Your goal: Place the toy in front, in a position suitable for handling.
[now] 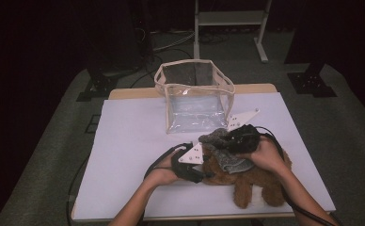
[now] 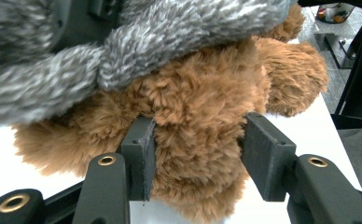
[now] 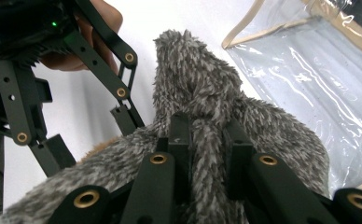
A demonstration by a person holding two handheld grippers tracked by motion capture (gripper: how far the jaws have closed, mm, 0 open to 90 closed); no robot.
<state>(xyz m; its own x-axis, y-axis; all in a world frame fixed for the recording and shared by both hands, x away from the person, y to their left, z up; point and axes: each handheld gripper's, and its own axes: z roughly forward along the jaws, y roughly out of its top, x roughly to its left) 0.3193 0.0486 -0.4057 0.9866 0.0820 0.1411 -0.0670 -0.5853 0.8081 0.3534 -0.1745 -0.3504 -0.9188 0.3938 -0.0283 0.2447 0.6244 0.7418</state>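
Observation:
A brown teddy bear (image 1: 246, 181) lies on the white table (image 1: 133, 136) near the front right. A grey fuzzy scarf (image 1: 231, 163) is draped across its top. My left gripper (image 1: 205, 173) comes at the bear from the left. In the left gripper view its jaws (image 2: 200, 135) press into the brown fur (image 2: 198, 112) on both sides, under the grey scarf (image 2: 170, 32). My right gripper (image 1: 225, 140) sits above the bear, and its jaws (image 3: 206, 128) are shut on a fold of the scarf (image 3: 198, 79).
A clear plastic bag (image 1: 194, 101) with beige trim stands open at the back middle of the table, just behind the bear. A metal stand (image 1: 227, 19) and cables lie on the floor beyond. The table's left half is bare white.

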